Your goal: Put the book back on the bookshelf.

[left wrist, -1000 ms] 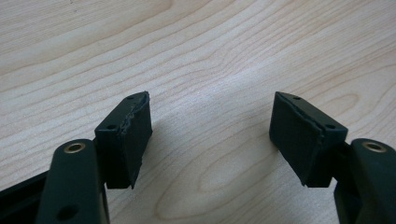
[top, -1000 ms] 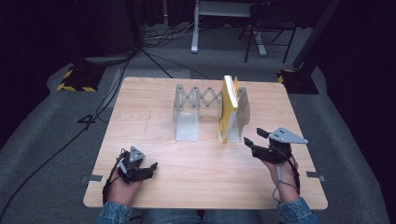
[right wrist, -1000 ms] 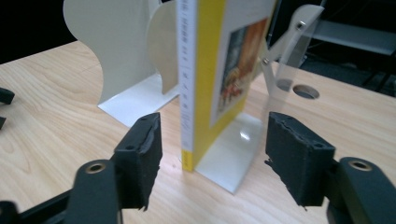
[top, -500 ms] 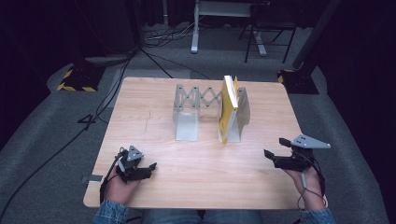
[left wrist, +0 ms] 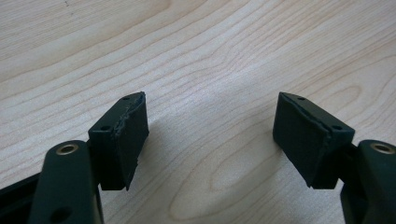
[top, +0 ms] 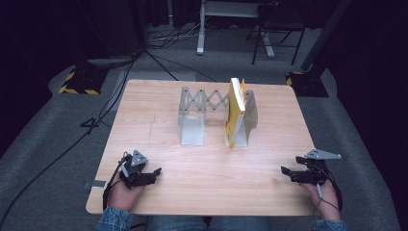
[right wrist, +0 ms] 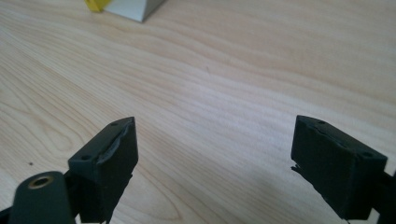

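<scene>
right gripper [top: 287, 173]: low over the table's [top: 211, 168] near right corner, jaws have just been opening and stand wide, bare wood between them
left gripper [top: 155, 174]: near left corner, jaws apart, nothing held
yellow book [top: 235, 111]: upright in the grey expanding rack [top: 192, 115] mid-table, well apart from both grippers

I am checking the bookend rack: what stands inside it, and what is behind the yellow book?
One yellow book stands upright inside the expanding metal rack, at its right end; the other slots hold nothing. Behind the book, the rack's right end plate partly shows; the rest is covered.
</scene>
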